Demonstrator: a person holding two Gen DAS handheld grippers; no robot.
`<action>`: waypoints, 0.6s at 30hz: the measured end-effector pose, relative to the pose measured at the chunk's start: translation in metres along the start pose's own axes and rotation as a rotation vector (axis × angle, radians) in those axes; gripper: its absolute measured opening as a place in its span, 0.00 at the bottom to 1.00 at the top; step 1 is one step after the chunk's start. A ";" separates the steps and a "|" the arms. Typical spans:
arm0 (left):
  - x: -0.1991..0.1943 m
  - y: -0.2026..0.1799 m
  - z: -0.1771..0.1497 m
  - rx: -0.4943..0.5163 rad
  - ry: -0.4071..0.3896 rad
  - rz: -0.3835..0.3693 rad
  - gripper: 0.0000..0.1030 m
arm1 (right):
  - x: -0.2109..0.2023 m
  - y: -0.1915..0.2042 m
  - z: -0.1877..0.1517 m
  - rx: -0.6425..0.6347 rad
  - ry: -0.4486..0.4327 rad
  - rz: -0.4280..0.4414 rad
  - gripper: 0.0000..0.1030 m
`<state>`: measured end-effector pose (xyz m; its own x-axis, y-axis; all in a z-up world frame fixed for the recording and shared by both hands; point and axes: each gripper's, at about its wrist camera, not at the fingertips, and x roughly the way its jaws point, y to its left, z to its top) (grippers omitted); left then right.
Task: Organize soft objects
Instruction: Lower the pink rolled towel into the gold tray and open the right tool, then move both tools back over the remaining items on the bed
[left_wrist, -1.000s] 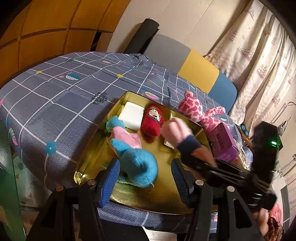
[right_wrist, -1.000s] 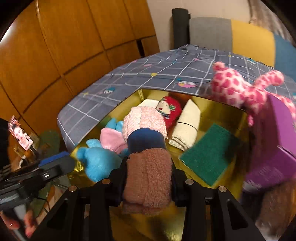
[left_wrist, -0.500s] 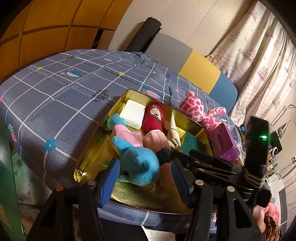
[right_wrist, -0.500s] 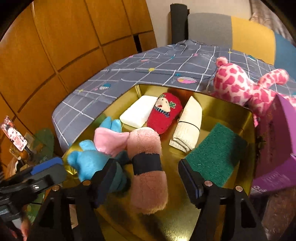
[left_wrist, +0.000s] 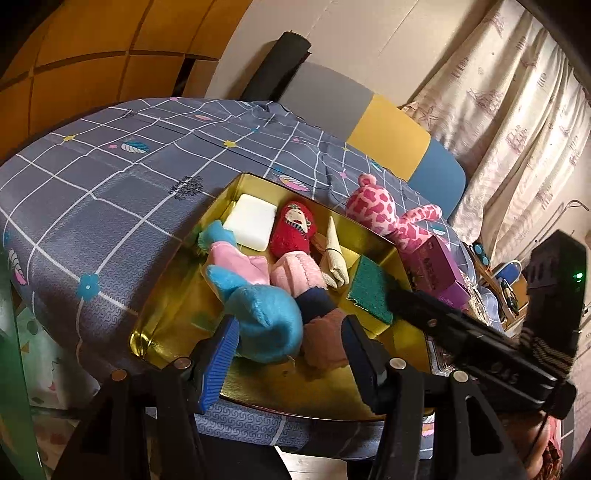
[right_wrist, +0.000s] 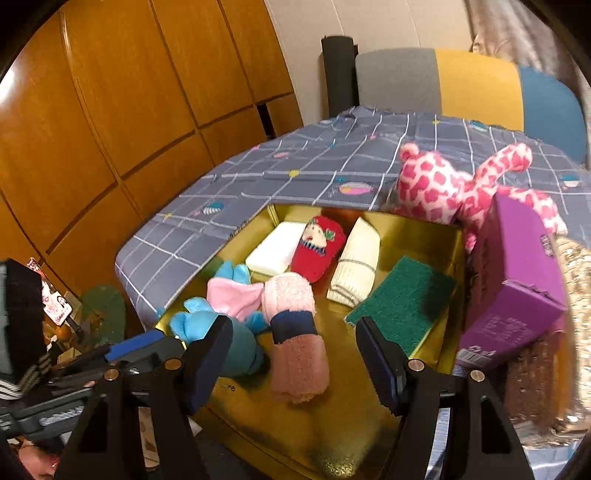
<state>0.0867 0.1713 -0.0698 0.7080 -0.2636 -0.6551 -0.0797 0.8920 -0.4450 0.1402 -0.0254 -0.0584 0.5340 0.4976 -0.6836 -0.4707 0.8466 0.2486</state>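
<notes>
My right gripper (right_wrist: 295, 354) has just opened and stands spread above the pink sock (right_wrist: 295, 332), which now lies released in the gold tray (right_wrist: 454, 258) beside the blue plush (right_wrist: 221, 332); placement complete, pink spotted plush (right_wrist: 443, 184) outstanding

A gold tray (right_wrist: 452, 258) holds soft things. A fluffy sock (right_wrist: 295, 332), pink, dark blue and brownish pink, lies flat near the front. Touching its left side is a blue and pink plush toy (right_wrist: 221, 314). At the far end lie a white sponge (right_wrist: 275, 251), a red sock (right_wrist: 319, 251) with a little face, and a folded cream cloth (right_wrist: 356, 266). A green scrub pad (right_wrist: 402, 302) lies on the right. A pink spotted plush (right_wrist: 443, 184) lies outside the tray, just beyond its far right corner.
</notes>
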 end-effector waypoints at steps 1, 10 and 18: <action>0.000 -0.001 0.000 0.001 0.000 -0.004 0.56 | -0.004 0.000 0.000 0.000 -0.009 -0.001 0.68; -0.002 -0.021 -0.007 0.055 -0.008 -0.074 0.56 | -0.046 -0.016 0.004 0.034 -0.111 -0.027 0.68; -0.003 -0.048 -0.011 0.126 0.009 -0.129 0.56 | -0.107 -0.064 0.004 0.123 -0.244 -0.130 0.68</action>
<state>0.0811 0.1253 -0.0536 0.7006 -0.3815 -0.6030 0.1004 0.8893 -0.4461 0.1164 -0.1317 0.0015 0.7439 0.4021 -0.5337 -0.3073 0.9151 0.2612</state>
